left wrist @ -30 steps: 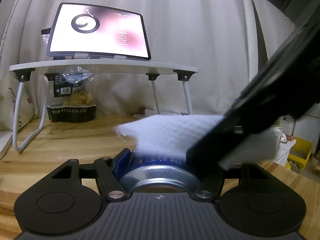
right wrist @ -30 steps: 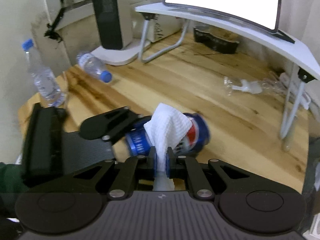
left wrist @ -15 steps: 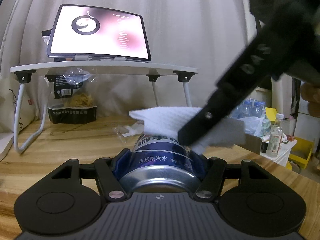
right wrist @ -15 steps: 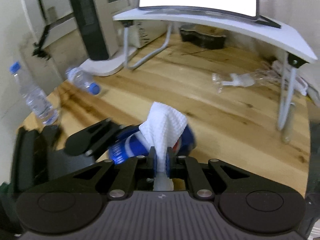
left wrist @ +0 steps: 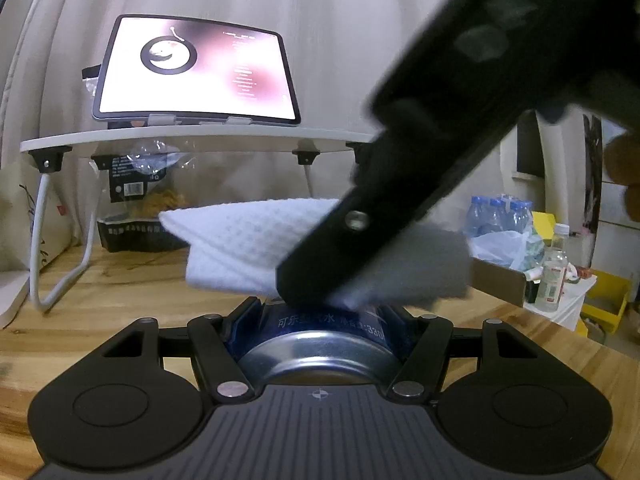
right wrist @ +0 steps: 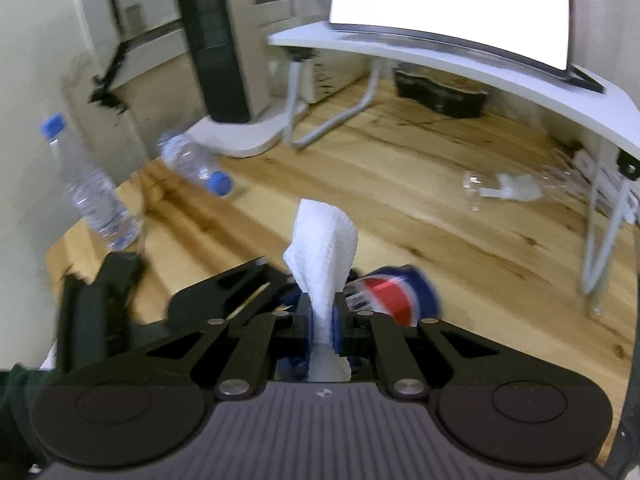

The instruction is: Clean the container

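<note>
Two jaws clamped — left gripper [left wrist: 320, 316] on can [left wrist: 320, 344], right gripper [right wrist: 322, 316] on cloth [right wrist: 322, 240] — wooden tabletop [right wrist: 400, 200], curtain [left wrist: 320, 20] behind.

I see a pale pleated curtain [left wrist: 328, 20] filling the wall behind the wooden tabletop [left wrist: 120, 292]. On the tabletop stands a small white riser desk [left wrist: 192, 138] on bent metal legs, carrying a lit tablet [left wrist: 196, 72]. Under it sits a dark snack bag [left wrist: 140, 208]. From my right camera, plastic water bottles [right wrist: 96, 196] stand and lie near a black tower [right wrist: 212, 40] on a white base, against a scuffed off-white wall [right wrist: 44, 60].
</note>
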Action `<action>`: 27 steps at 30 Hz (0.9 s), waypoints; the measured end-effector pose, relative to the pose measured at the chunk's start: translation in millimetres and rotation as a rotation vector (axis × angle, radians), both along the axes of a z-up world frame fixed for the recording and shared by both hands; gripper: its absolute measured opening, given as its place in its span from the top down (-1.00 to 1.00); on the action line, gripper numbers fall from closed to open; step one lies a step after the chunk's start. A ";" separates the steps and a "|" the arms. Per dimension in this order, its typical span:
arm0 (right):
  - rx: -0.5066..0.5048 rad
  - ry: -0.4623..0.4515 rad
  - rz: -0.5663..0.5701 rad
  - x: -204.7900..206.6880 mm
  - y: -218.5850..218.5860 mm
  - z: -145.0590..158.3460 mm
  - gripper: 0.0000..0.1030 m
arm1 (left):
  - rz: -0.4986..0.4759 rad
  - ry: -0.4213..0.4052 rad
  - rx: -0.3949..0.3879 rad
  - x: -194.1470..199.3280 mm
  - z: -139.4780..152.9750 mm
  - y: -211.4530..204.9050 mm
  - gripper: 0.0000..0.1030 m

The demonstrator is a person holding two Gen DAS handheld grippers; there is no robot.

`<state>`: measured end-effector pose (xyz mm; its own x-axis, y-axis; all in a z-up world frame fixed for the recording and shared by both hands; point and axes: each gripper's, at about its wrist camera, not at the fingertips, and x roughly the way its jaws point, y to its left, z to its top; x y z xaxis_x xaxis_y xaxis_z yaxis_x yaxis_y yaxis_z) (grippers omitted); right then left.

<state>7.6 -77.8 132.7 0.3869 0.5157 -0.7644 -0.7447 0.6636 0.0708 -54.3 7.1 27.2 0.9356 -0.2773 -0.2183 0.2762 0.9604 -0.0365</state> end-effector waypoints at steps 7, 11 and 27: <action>-0.046 -0.034 -0.010 -15.0 -8.9 -1.0 0.75 | 0.006 0.000 -0.016 0.9 0.1 2.3 -0.30; -0.064 -0.050 -0.092 4.9 -19.1 -6.0 0.75 | 0.004 -0.009 -0.020 -0.3 0.1 2.5 -0.30; -0.073 -0.127 0.004 -15.5 19.4 2.2 0.75 | 0.001 -0.046 -0.057 -2.9 0.4 7.8 -0.30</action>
